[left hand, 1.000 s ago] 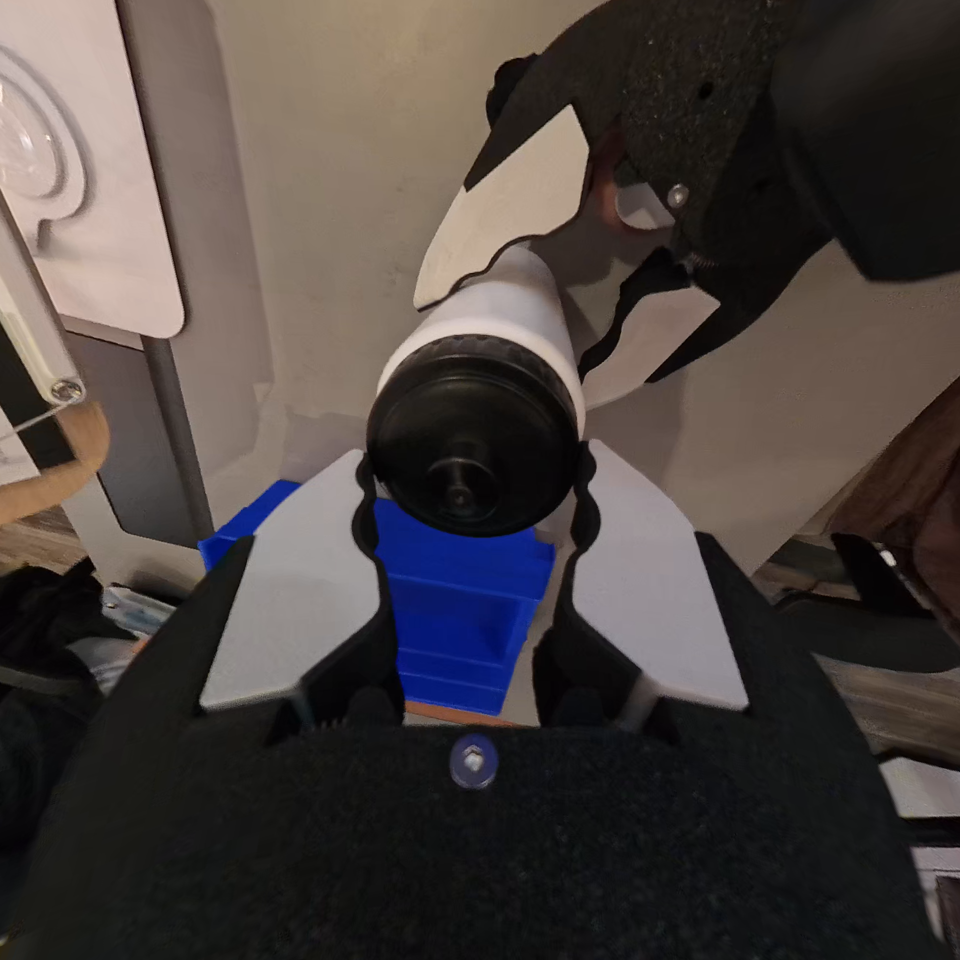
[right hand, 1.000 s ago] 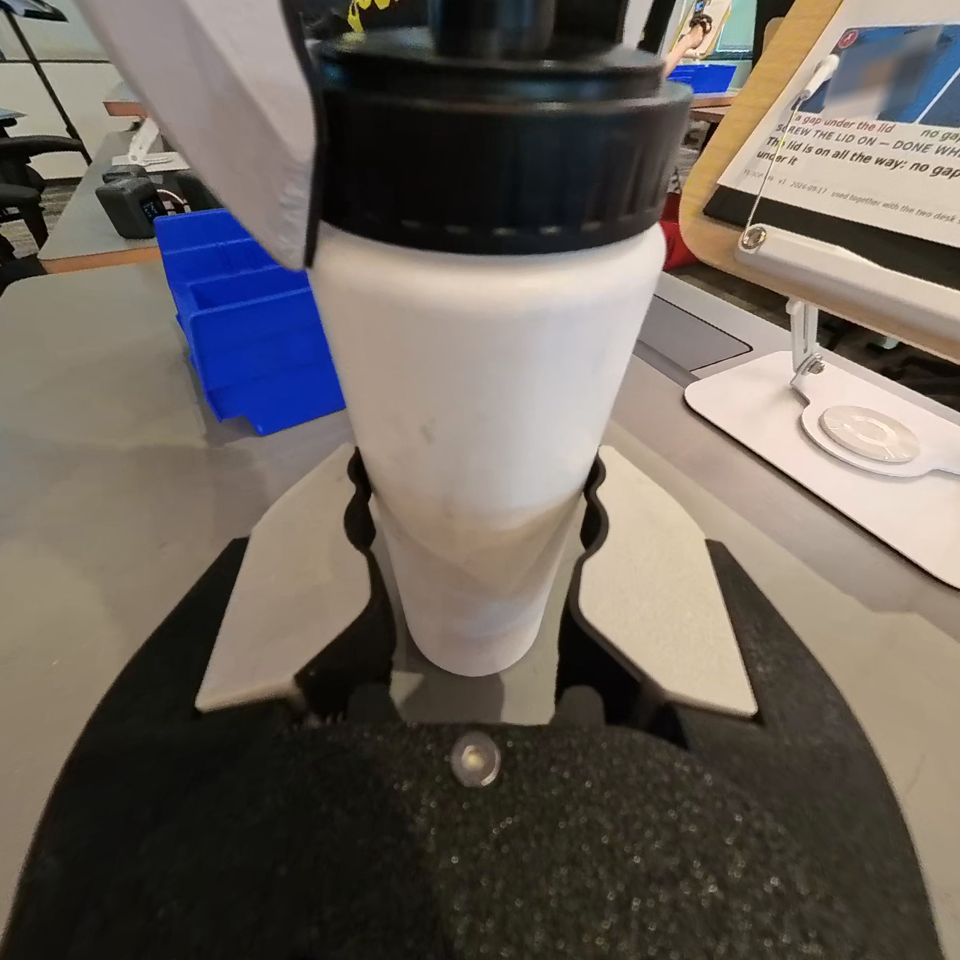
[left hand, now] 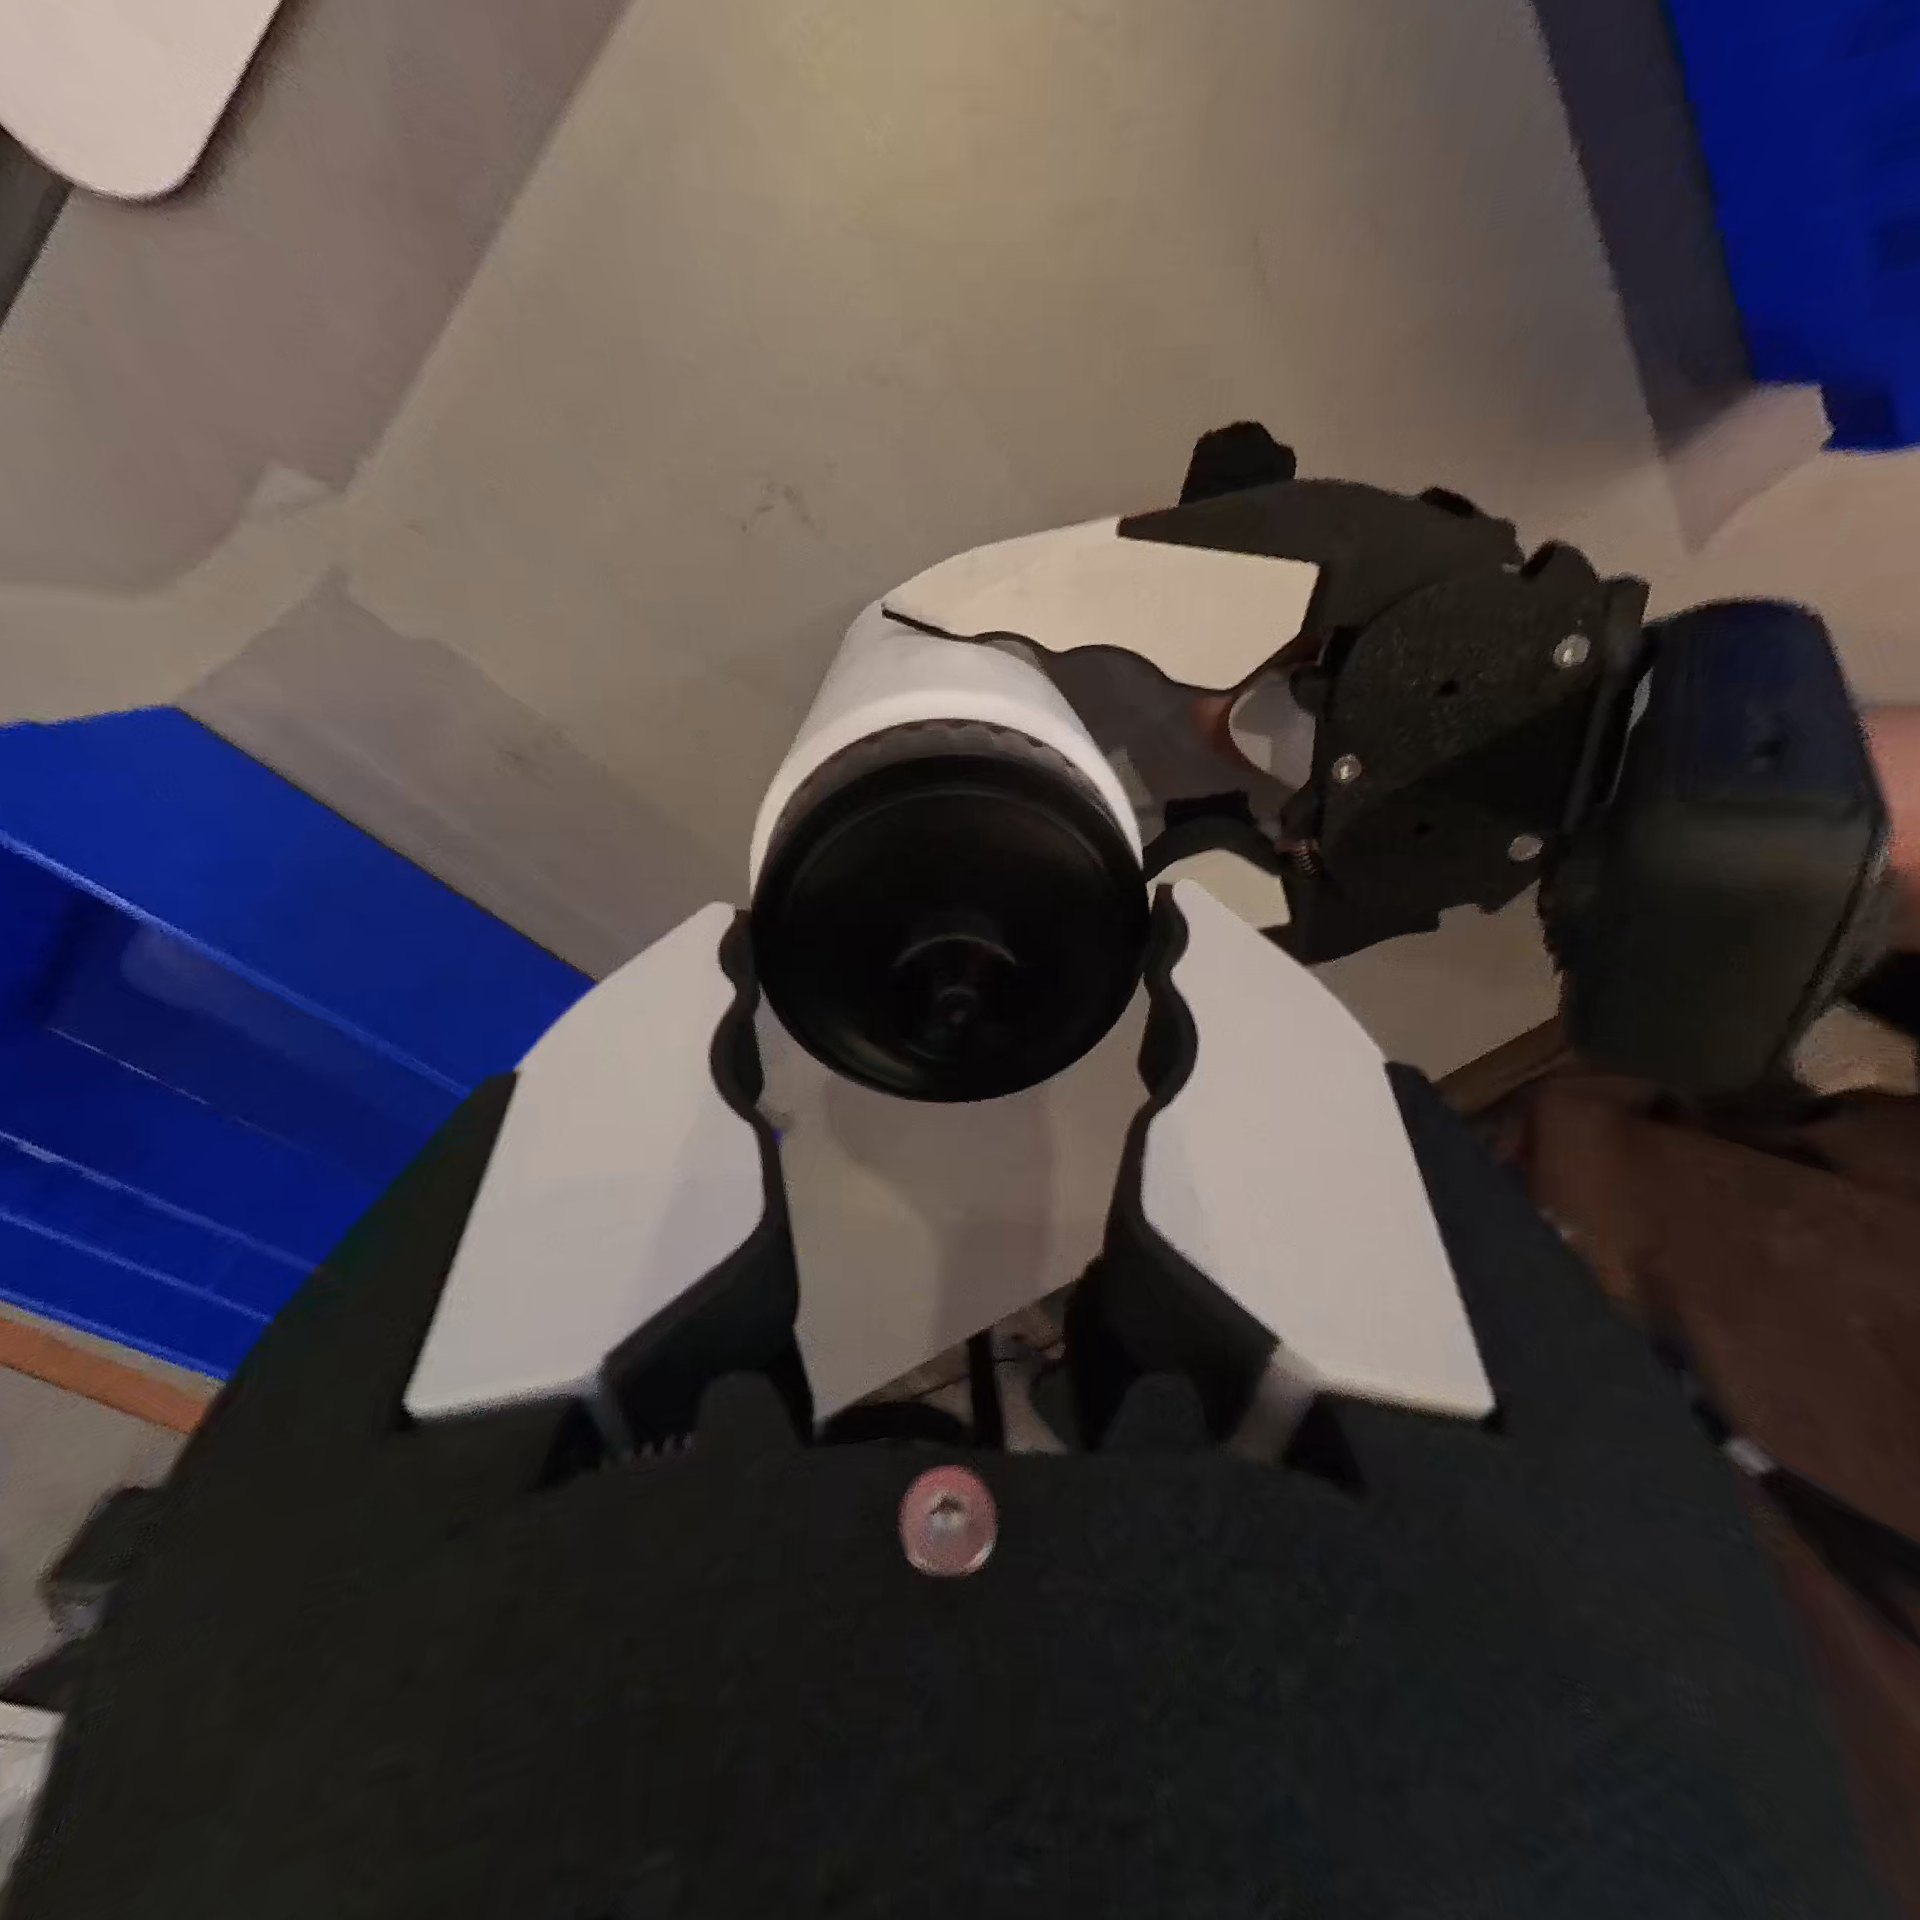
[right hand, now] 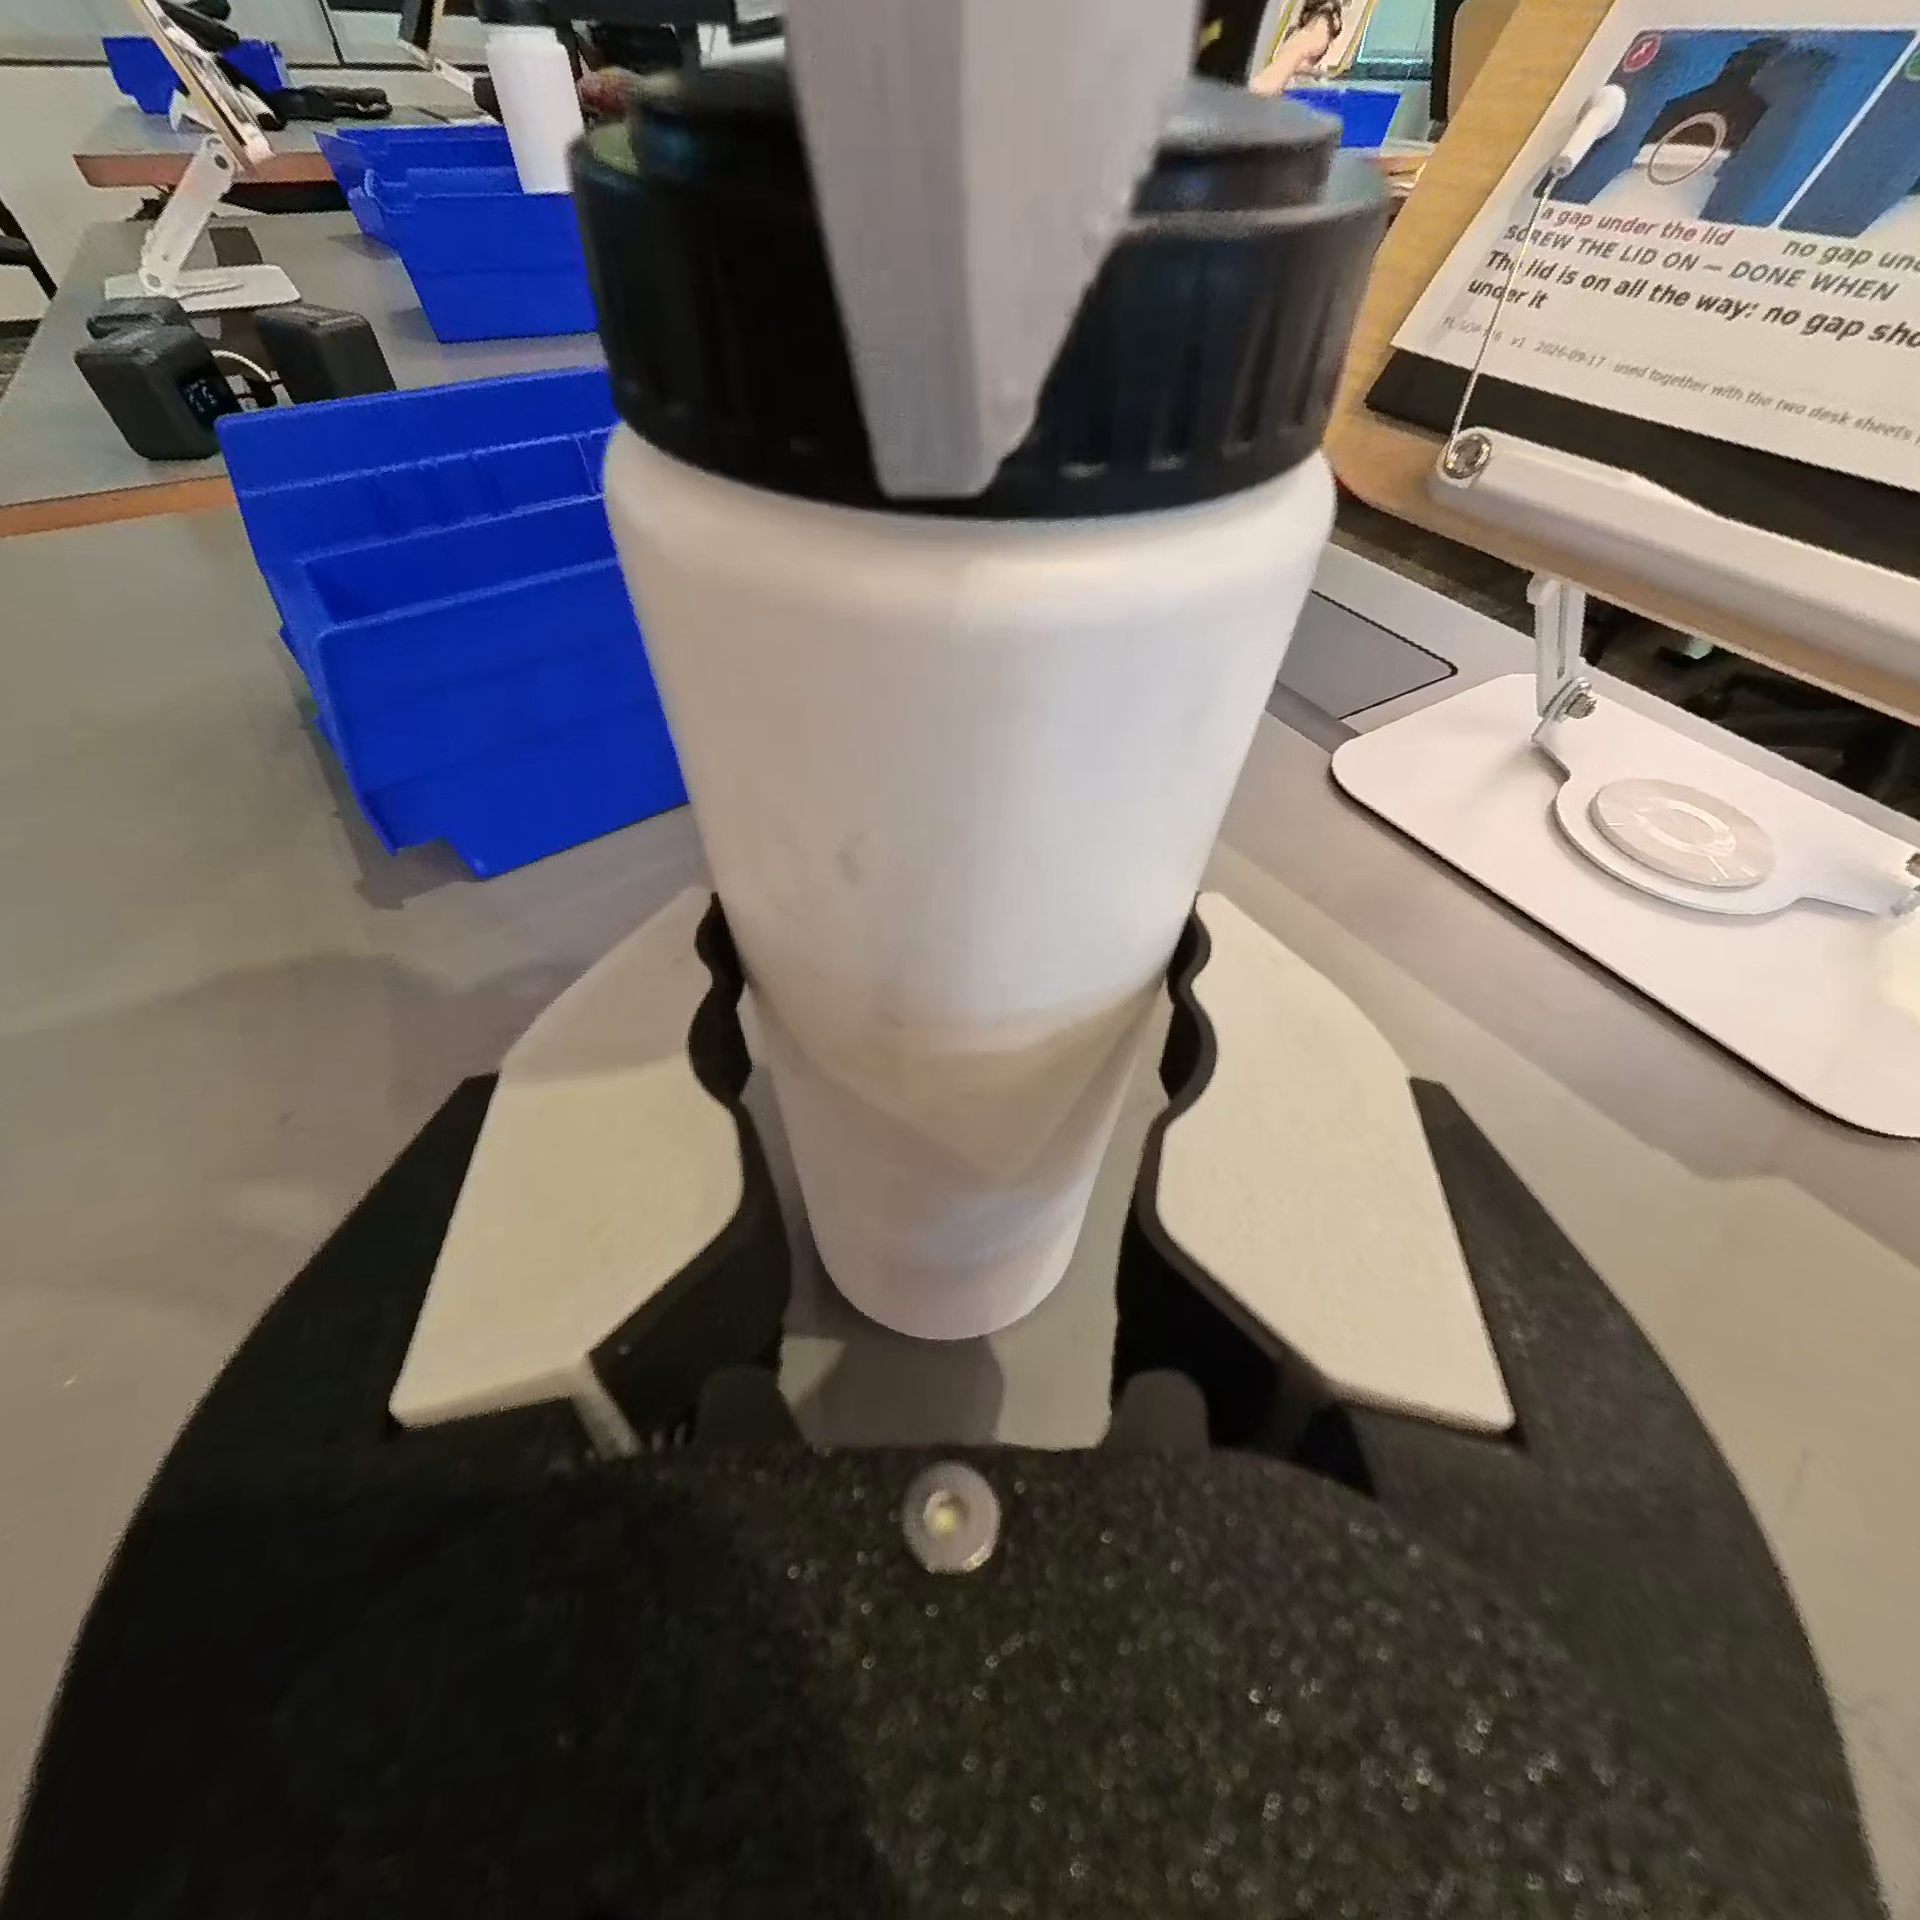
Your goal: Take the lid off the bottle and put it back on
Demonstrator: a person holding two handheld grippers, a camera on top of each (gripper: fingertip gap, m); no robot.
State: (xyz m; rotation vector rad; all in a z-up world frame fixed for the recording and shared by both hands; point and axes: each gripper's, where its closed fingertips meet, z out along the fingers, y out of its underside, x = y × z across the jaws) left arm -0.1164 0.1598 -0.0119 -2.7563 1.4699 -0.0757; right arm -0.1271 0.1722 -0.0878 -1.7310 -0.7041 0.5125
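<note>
- Grey desk surface [right hand: 208,810] fills the background, with other workstations blurred far behind.
- At the centre stands a white bottle [right hand: 966,748], upright, its base between the fingers of the right gripper [right hand: 951,997]; the black pads press on both sides of its lower body, so the bottle is held.
- On top sits the black ribbed lid [right hand: 1226,343], on the bottle with no clear gap showing under it.
- From above, the left gripper [left hand: 948,966] straddles the lid; its dark pads touch the rim on both sides, jaws closed to the lid's width.
- Judgement: a twisting step is in hand; whether unscrewing or tightening cannot be told.
- Next move calls for a firm squeeze on the rim and a turn about the bottle's axis while the right gripper stops the body spinning.
- Further out: a blue bin [right hand: 436,582] at left, a white stand base [right hand: 1621,862] and a propped instruction sheet [right hand: 1683,260] at right.
</note>
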